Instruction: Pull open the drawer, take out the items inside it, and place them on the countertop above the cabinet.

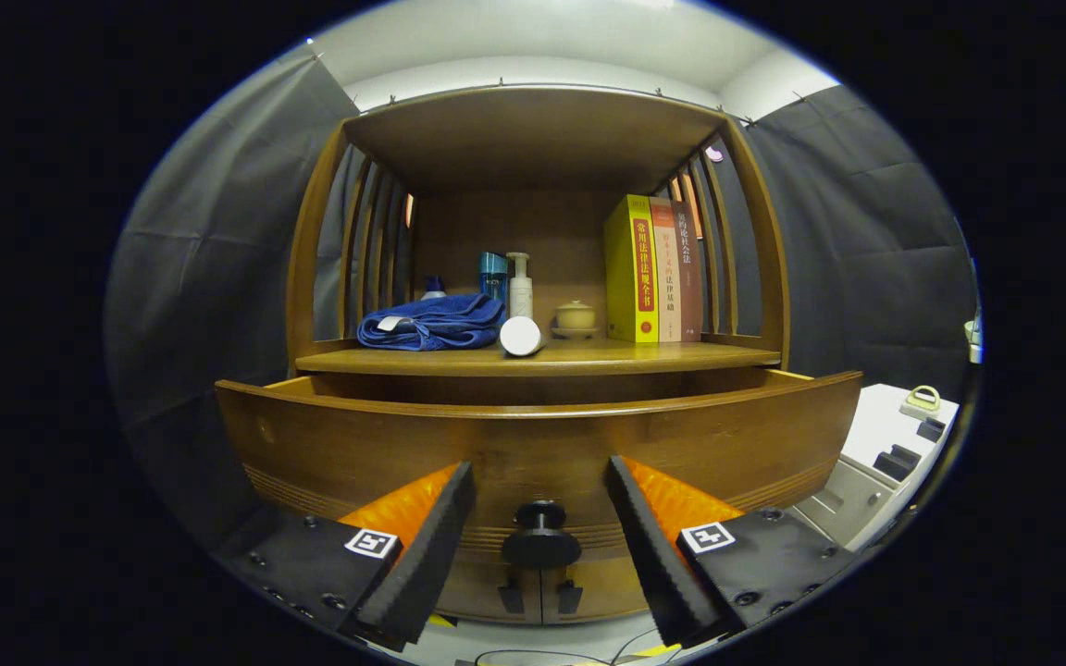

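Tongs (540,504) spread wide, gripping nothing; the drawer knob (540,541) sits in the gap between the fingers, no contact on either side. Drawer (533,439) already looks pulled out some way: its front panel stands forward of the countertop (538,359), with a dark gap behind the top edge. Can't see inside from this low angle, so contents unknown.

Judgement: pull phase is at or near its end. If more travel is wanted, close squarely on the knob stem and pull straight back, level, so the drawer doesn't rack on its runners. Otherwise lift clear of the knob, rise above the front panel and tilt down to see the contents before reaching in.

Countertop is crowded: folded blue towel (431,324), white cylinder lying on its side (521,336), pump bottle (520,285), small lidded pot (576,317), books (651,270). Free strip along the front edge looks like the best drop spot.
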The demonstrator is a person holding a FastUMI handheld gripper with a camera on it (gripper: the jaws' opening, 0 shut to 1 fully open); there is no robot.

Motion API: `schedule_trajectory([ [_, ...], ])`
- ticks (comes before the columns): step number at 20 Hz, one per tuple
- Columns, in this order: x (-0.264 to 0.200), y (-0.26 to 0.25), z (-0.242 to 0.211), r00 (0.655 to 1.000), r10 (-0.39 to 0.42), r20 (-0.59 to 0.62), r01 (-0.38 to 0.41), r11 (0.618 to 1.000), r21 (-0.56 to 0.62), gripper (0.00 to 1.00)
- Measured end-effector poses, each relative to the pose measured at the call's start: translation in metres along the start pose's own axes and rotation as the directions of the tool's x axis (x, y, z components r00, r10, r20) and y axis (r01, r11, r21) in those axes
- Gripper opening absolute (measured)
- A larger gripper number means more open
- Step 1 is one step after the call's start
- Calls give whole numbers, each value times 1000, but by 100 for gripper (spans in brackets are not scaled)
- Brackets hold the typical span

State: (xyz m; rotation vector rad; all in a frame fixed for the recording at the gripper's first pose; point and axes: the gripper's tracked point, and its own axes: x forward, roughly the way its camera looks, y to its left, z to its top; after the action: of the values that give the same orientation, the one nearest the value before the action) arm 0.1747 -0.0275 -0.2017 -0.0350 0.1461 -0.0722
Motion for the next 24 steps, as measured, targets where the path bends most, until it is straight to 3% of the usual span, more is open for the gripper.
schedule_trajectory([
  [14,90,0,6,1000,-6,-9,6,1000,-4,96],
  [21,92,-2,6,1000,-7,-9,7,1000,-29,96],
  [24,65,4,35,1000,17,24,-17,1000,17,96],
])
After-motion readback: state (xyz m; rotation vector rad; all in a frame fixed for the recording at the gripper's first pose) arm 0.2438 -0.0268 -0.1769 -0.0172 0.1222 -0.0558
